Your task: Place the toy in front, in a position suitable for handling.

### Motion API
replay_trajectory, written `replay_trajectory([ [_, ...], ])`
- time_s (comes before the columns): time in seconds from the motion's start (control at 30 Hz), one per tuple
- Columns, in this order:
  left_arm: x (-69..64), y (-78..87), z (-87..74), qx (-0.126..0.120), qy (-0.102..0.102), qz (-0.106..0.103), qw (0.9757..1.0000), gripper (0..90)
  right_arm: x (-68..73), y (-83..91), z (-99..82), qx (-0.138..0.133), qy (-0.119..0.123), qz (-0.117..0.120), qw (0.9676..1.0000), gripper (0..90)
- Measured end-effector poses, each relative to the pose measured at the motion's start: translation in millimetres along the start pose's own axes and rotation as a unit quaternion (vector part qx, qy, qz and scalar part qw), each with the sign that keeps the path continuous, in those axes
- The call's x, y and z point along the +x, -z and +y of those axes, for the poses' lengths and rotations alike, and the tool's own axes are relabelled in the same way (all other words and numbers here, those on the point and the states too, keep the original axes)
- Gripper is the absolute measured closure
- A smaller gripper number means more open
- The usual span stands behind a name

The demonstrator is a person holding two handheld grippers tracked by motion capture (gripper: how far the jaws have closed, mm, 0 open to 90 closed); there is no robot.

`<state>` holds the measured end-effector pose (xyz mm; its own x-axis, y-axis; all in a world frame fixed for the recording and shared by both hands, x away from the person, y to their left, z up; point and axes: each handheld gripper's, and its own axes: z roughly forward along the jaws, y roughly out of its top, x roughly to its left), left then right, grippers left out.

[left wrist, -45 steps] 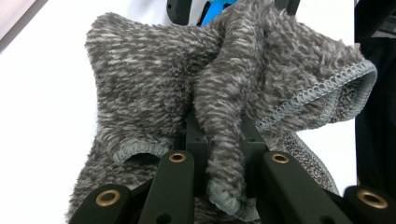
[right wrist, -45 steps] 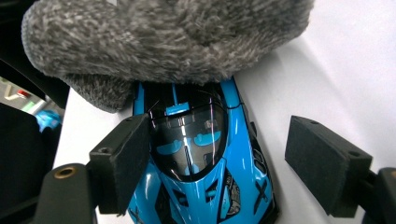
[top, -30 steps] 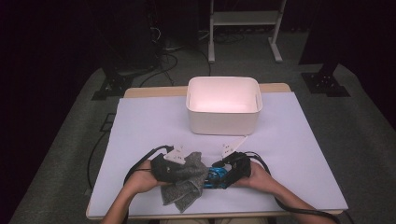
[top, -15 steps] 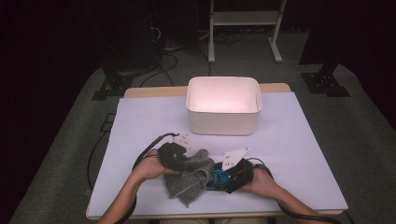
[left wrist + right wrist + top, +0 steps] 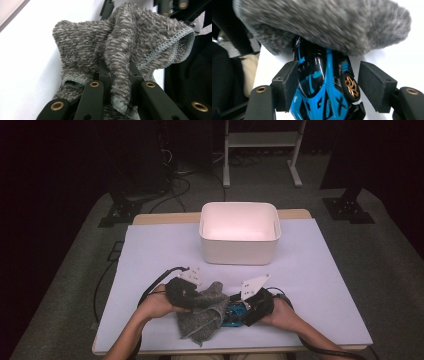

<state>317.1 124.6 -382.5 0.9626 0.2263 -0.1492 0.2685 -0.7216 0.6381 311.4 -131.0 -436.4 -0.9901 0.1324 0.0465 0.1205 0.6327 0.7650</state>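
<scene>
In the lower middle of the high view, the left gripper [image 5: 192, 296] is pinching a fold of the grey cloth [image 5: 205, 312], draping it over the blue toy car [image 5: 322, 82], apparently to wipe it. The right gripper [image 5: 245, 312] is spread around the car, one pad touching, the other clear, its jaws having just been closing slightly. Compared with a second ago, the cloth is lying more over the car.

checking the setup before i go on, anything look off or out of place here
One thing: the blue toy car between the right gripper jaws lies tipped on its side, a gold wheel facing up, its front under the grey cloth pinched by the left gripper. The white bin sits square.
</scene>
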Motion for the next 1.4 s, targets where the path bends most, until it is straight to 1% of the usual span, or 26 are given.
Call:
replay_trajectory([
  [0.07, -4.4, 2.2, -1.7, -0.004, -0.003, -0.004, 1.0000, 79.1, 0.2, -2.1, -0.6, 0.003, -0.006, 0.013, 0.9999, 32.2],
  [0.13, -7.6, 4.4, -3.6, -0.008, -0.004, -0.017, 0.9998, 79.1, 1.2, -4.1, -0.9, 0.003, -0.007, 0.034, 0.9994, 36.2],
  [0.17, -8.0, 5.1, -4.7, -0.009, -0.004, -0.021, 0.9997, 79.1, 2.2, -6.0, -0.6, 0.007, -0.007, 0.041, 0.9991, 36.3],
  [0.27, -9.5, 5.9, -7.2, -0.016, 0.001, -0.030, 0.9994, 79.1, 5.0, -11.5, 0.3, 0.014, -0.006, 0.054, 0.9984, 38.9],
  [0.43, -12.2, 6.5, -9.6, -0.022, 0.003, -0.040, 0.9990, 79.0, 8.4, -20.3, 3.7, 0.028, -0.002, 0.064, 0.9976, 41.8],
  [0.47, -12.6, 6.8, -9.6, -0.021, 0.000, -0.041, 0.9990, 79.0, 8.7, -21.8, 4.3, 0.030, -0.003, 0.066, 0.9974, 43.4],
  [0.5, -13.4, 6.9, -9.8, -0.021, 0.000, -0.042, 0.9989, 79.0, 9.4, -23.0, 5.1, 0.030, -0.003, 0.071, 0.9970, 46.8],
  [0.53, -13.8, 7.1, -10.1, -0.021, -0.002, -0.047, 0.9986, 79.0, 10.1, -23.8, 5.4, 0.031, 0.003, 0.078, 0.9965, 51.1],
  [0.57, -14.1, 7.1, -10.4, -0.021, -0.003, -0.051, 0.9985, 79.0, 10.9, -24.4, 5.5, 0.032, 0.008, 0.092, 0.9952, 55.1],
  [0.63, -13.7, 7.6, -12.7, -0.029, 0.000, -0.058, 0.9979, 79.2, 14.3, -24.4, 4.6, 0.029, 0.020, 0.087, 0.9955, 55.7],
  [0.7, -12.9, 8.6, -14.6, -0.038, 0.005, -0.059, 0.9975, 79.5, 14.5, -24.1, 4.4, 0.029, 0.021, 0.087, 0.9955, 55.9],
  [0.73, -13.1, 9.5, -14.9, -0.040, 0.003, -0.059, 0.9975, 79.5, 14.3, -24.0, 4.1, 0.028, 0.022, 0.087, 0.9955, 56.0],
  [0.8, -13.8, 13.6, -14.7, -0.054, 0.002, -0.062, 0.9966, 79.5, 15.5, -23.6, 3.3, 0.024, 0.027, 0.082, 0.9960, 56.1],
  [0.83, -13.6, 17.5, -14.1, -0.060, 0.001, -0.061, 0.9963, 79.5, 17.4, -22.8, 2.9, 0.019, 0.031, 0.070, 0.9969, 56.1],
  [0.9, -11.8, 23.7, -12.7, -0.069, 0.000, -0.054, 0.9962, 79.5, 16.4, -21.4, 3.5, 0.013, 0.026, 0.077, 0.9966, 56.0],
  [0.97, -9.3, 31.6, -10.0, -0.075, 0.000, -0.045, 0.9962, 79.5, 15.3, -19.1, 4.8, 0.011, 0.029, 0.062, 0.9976, 56.0],
  [1.07, -7.8, 38.3, -3.8, -0.076, -0.006, -0.034, 0.9965, 79.5, 6.3, -14.0, 9.2, 0.006, 0.031, 0.048, 0.9984, 56.0],
  [1.1, -7.8, 38.9, -2.7, -0.076, -0.008, -0.031, 0.9966, 79.4, 4.1, -12.5, 11.2, 0.005, 0.035, 0.041, 0.9985, 56.0],
  [1.17, -7.4, 40.5, 2.1, -0.070, -0.013, -0.019, 0.9973, 79.4, 0.9, -10.4, 15.0, 0.007, 0.042, 0.031, 0.9986, 56.0],
  [1.23, -6.0, 43.0, 5.1, -0.071, -0.016, -0.012, 0.9972, 79.4, -2.9, -8.4, 18.5, 0.007, 0.049, 0.024, 0.9985, 56.0],
  [1.33, -3.2, 44.4, 7.2, -0.067, -0.015, -0.001, 0.9976, 79.4, -6.4, -8.8, 21.5, 0.015, 0.062, 0.020, 0.9978, 56.0],
  [1.4, -1.2, 42.8, 7.1, -0.060, -0.012, 0.004, 0.9981, 79.5, -8.6, -11.4, 22.1, 0.024, 0.068, 0.024, 0.9971, 56.0],
])
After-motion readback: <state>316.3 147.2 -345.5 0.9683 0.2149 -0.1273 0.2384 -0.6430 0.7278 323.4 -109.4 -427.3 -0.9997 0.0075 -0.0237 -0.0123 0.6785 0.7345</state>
